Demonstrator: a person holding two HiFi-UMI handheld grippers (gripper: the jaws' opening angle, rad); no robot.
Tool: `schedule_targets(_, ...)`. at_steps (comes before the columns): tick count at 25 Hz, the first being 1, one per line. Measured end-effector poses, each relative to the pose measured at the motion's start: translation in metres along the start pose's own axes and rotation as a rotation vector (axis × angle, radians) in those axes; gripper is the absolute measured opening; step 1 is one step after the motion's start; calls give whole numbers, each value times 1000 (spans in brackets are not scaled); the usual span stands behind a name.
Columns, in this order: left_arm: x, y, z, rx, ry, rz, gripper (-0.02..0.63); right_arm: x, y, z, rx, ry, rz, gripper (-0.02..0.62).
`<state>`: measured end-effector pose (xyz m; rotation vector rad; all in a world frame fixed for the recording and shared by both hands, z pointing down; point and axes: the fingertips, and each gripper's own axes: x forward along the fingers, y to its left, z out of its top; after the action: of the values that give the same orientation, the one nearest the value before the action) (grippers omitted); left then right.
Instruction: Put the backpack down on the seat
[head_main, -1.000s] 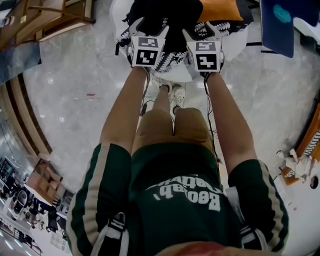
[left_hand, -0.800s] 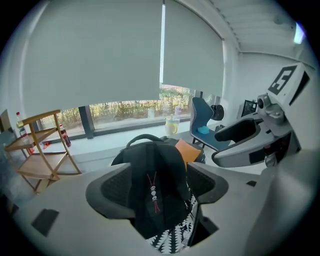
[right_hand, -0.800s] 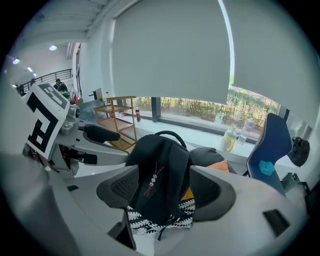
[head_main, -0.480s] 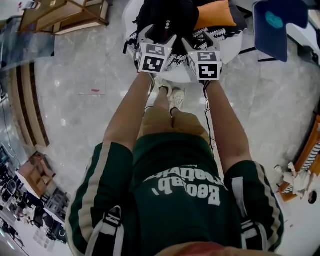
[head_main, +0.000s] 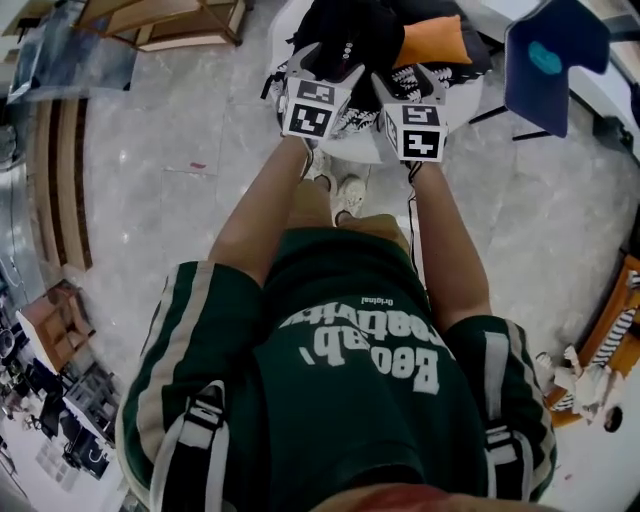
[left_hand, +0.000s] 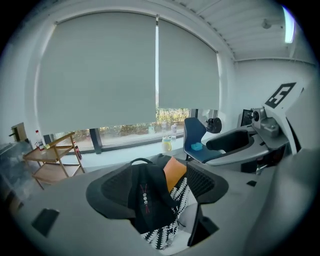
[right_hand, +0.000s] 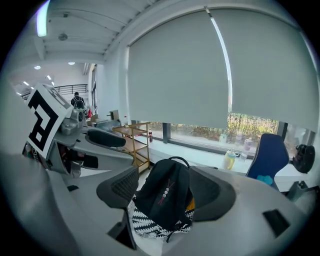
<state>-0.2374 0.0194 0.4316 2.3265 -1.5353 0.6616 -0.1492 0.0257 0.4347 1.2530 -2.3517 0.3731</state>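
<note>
Both tongs are released, jaws spread wide and gripping nothing. The left tongs (head_main: 332, 66) and the right tongs (head_main: 408, 78) hover side by side just on the person's side of the backpack (head_main: 345, 38); each gripper view frames the black backpack in the gap between its own jaws but beyond them; no view settles whether a jaw tip brushes the fabric.

The backpack rests on the white seat (head_main: 462, 92), standing on a black-and-white patterned cushion (head_main: 355, 122); an orange cushion (head_main: 432, 40) lies just behind the backpack and to its right. The backpack's long axis runs upright, carry loop on top, with a slight lean.

It lies straight ahead of both tongs, away from the person; the left tongs look the nearer, lined up with the backpack's near face, while the right tongs sit a little off to its right, over the patterned cushion. So the put-down looks as good as done; by my reading, what remains is drawing both tongs straight back toward the person without snagging a strap.

Readable writing is scarce. The backpack's front shows a short column of small white round marks and thin red lines, with no legible brand. The person's dark green shirt (head_main: 360, 360) carries large white lettering that I cannot read with confidence. The marker cubes (head_main: 318, 108) bear only black-and-white square patterns.
</note>
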Motion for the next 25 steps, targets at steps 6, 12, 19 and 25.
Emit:
schedule_targets(6,-61,-6,35,13,-64,5,344,-40,16,32,-16,-69,5,288)
schedule_targets(12,-112,-5,80,25,-174,-8,344,-67,29,66,-18,-140,5,288)
schedule_targets(19,-159,-8,111,51,-282,-29,344,-107,55,114,-46,-270,27,288)
schedule_targets(25,-181,-26,128,68,-329,-69,344,-138,59,145,-53,-373,57,287)
